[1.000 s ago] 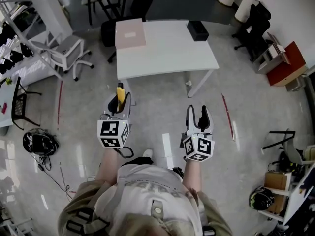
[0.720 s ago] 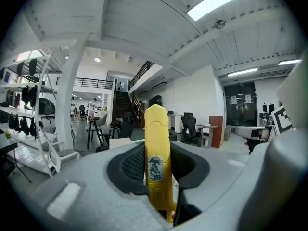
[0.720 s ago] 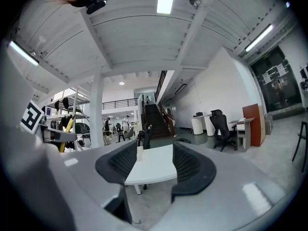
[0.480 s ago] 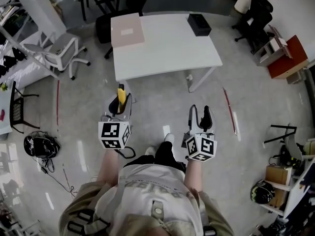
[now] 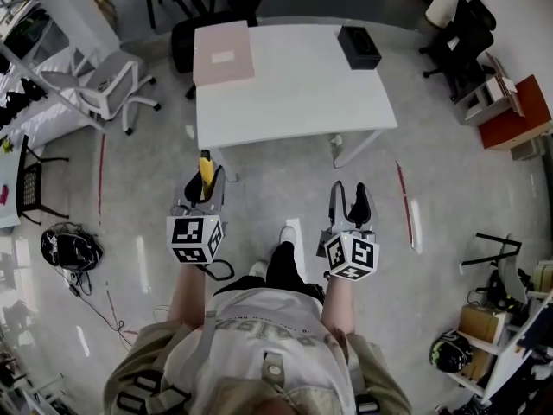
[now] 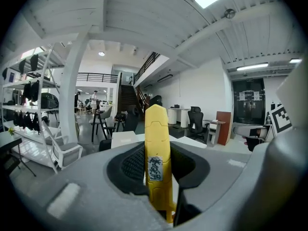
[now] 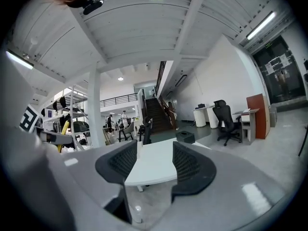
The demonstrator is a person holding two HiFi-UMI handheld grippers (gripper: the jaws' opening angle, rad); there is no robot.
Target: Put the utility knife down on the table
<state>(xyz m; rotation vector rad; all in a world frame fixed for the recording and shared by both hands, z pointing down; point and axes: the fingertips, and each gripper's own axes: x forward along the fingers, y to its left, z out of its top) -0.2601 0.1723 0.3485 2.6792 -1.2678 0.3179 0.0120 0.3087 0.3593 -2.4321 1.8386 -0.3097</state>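
Observation:
A yellow utility knife [image 5: 206, 169] [image 6: 157, 158] stands out forward from between the jaws of my left gripper [image 5: 206, 185] [image 6: 156, 167], which is shut on it. The knife's tip reaches toward the near edge of the white table [image 5: 302, 85] [image 6: 126, 137] but stays short of it, over the floor. My right gripper [image 5: 349, 206] [image 7: 154, 165] hangs level beside it, open and empty, also in front of the table [image 7: 156, 165]. Both grippers are held out ahead of the person's body.
On the table lie a pink flat box [image 5: 224, 54] at the far left and a black box [image 5: 359, 47] at the far right. A grey office chair [image 5: 108, 89] stands left of the table, shelving further left, black chairs and a red cabinet [image 5: 515, 115] at the right.
The table has come nearer in the head view as the person walked toward it. Both grippers have kept their place ahead of the body; the knife stays clamped.

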